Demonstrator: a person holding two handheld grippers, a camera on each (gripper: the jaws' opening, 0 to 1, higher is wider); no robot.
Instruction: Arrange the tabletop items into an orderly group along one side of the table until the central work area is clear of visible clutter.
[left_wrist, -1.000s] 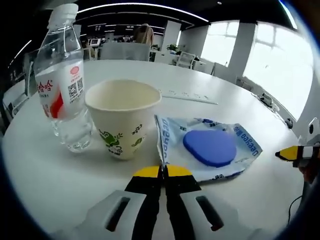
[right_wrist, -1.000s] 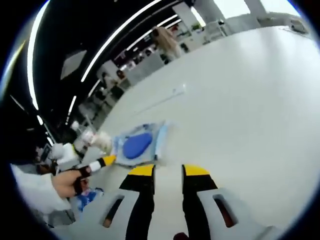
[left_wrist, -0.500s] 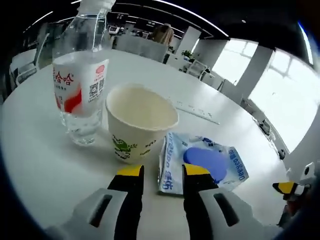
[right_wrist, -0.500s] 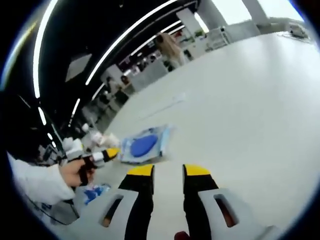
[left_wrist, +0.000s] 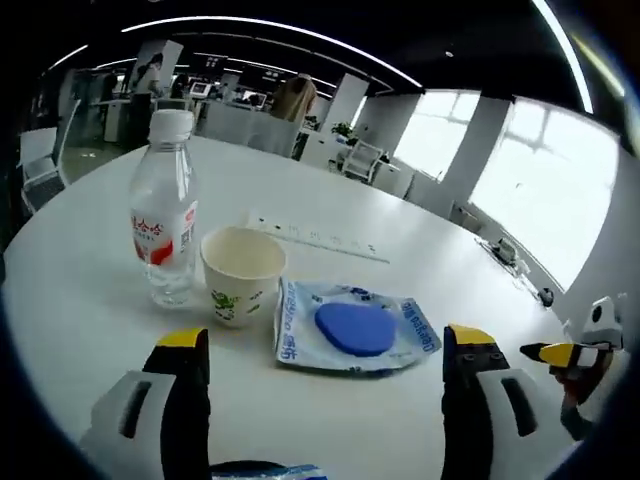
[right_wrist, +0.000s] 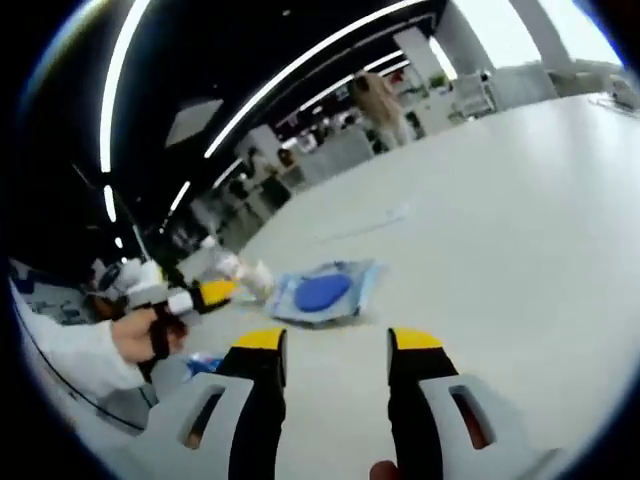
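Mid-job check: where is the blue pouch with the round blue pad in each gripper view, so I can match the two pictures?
Left gripper view: the blue pouch lies flat on the white table, centre-low, just right of the paper cup, between the wide-open jaws.
Right gripper view: the blue pouch sits left of centre, above the open jaws, beside the left gripper.
Shared landmark: the long white strip on the table beyond the pouch.

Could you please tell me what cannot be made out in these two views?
- Blue packet, left gripper view: cut off by the bottom edge.
- Water bottle and paper cup, right gripper view: blurred, partly behind the left tongs.
- Pouch print, left gripper view: too small to read.
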